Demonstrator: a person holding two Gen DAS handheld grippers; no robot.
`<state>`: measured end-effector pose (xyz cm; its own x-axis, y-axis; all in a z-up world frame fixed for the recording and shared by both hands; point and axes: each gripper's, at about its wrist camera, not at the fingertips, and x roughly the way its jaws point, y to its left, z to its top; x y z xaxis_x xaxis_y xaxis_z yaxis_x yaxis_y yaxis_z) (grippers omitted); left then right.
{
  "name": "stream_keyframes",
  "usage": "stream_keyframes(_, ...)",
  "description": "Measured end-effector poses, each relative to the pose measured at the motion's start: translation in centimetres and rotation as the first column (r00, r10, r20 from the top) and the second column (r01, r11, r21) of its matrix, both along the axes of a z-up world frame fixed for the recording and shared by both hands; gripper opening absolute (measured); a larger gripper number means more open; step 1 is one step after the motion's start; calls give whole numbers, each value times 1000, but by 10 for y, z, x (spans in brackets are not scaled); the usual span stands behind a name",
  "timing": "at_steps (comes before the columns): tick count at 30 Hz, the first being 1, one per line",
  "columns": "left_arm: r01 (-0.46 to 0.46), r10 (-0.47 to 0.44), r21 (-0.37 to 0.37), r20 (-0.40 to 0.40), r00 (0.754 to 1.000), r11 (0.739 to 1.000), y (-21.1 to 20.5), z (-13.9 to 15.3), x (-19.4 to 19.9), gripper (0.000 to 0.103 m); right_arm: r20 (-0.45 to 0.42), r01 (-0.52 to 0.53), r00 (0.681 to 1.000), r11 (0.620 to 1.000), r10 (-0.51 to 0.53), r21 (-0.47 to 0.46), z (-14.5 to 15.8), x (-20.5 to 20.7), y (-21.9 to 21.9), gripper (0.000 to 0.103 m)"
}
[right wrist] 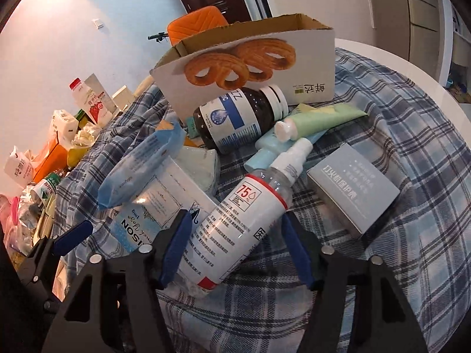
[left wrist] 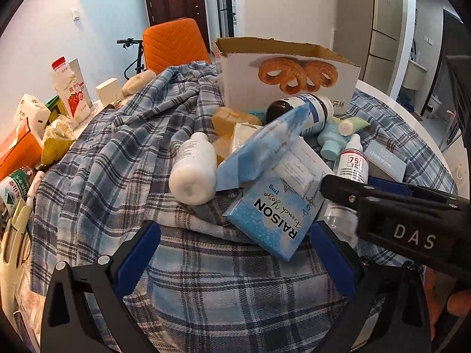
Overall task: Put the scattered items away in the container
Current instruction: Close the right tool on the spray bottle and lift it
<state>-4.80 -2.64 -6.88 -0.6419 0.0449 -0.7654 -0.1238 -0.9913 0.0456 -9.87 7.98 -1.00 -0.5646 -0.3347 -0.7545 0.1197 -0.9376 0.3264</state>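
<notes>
**Right gripper lines up on the spray bottle; box waits at 12 o'clock**

Left wrist view: the left gripper (left wrist: 232, 253) hangs over the plaid cloth (left wrist: 117, 153) with its jaws spread and nothing between them. Just past its tips lies a blue packet (left wrist: 273, 214) printed "RAISON", "French Yogo" and "1mg". A white bottle (left wrist: 192, 170) lies on its side at 11 o'clock from the gripper. At 12 o'clock stands the cardboard box (left wrist: 335, 88), open-topped, with pastry rings pictured on its wall; this is the container, I judge. The right gripper (left wrist: 347, 188) reaches in from 3 o'clock, its housing marked "DAS".

Right wrist view: the right gripper (right wrist: 235, 244) has its jaws spread on either side of a clear spray bottle (right wrist: 235, 217) with a red-bordered label reading "75". Its left pad looks against the bottle; a slim gap shows on the right, so it is not yet pinched. At 12 o'clock a dark bottle (right wrist: 235, 117) with a white cap leans against the box. A pale green tube (right wrist: 321, 120) lies at 1 o'clock, and a grey carton (right wrist: 353, 188) with Chinese print sits at 2 o'clock.

Step in hand, as I judge it: taking hold of the spray bottle. The next move calls for closing firmly on its round, slippery body, lifting clear of the packet beside it, and carrying it over the box rim.
</notes>
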Motion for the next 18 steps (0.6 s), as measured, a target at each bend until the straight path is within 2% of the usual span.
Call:
stream_keyframes(5,-22,22,10,-13,1000,1000,-8,5,2,103,-2,-29,1000,999,29,19,5,6,2,43)
stream_keyframes(11,-21,22,24,-20,1000,1000,-9,9,6,103,-18,-22,1000,993,25,113,12,18,4,38)
stream_keyframes(14,-12,12,18,-21,1000,1000,-7,9,7,103,-31,1,1000,980,5,198,15,26,7,37)
stream_keyframes(18,-6,6,26,-19,1000,1000,-5,8,7,103,-21,-20,999,957,28,288,18,30,3,34)
